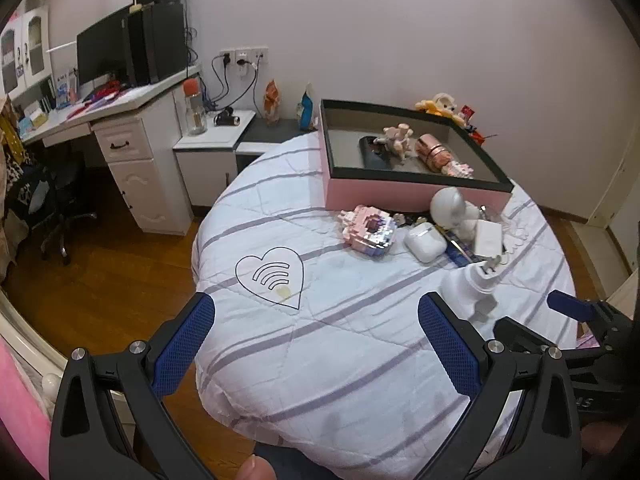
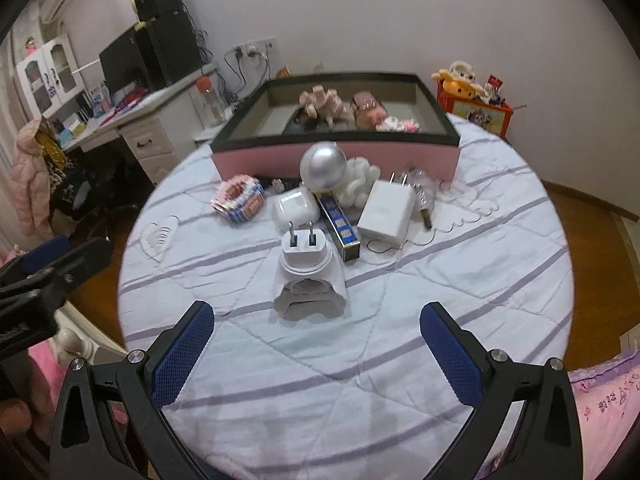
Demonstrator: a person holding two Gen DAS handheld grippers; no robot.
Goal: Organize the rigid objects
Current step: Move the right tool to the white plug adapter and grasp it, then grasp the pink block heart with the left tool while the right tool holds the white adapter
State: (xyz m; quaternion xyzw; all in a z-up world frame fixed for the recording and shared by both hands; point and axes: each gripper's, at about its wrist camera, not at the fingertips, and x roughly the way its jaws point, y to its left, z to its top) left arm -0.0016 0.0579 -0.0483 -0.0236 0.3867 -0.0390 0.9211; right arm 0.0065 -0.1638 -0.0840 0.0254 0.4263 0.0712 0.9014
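Dead ahead of the right gripper, centred between its spread blue-padded fingers and just beyond their tips: a white plastic plug adapter with two flat metal prongs, standing upright on the striped pale quilt near the middle of the round bed. Prongs pointing up and slightly away, long axis vertical, wide arched base down on the quilt. Clearly nearer to the right gripper than to the left gripper, which hangs off toward the bed's left edge with the adapter off to its right side, past its right finger. Both pairs of jaws wide apart, nothing held in either.

Glossy, hard-shelled, stepped in shape: narrow round collar under the prongs, flaring skirt with a cut-out opening facing the right-wrist camera. Probably light and easy to tip, so a pinch across the collar looks safer than one across the hollow skirt.

Behind it, toward the far edge: a white earbud case, a blue and gold oblong box, a white square charger block, then the pink-sided shallow tray with dark rim, already holding several small items.
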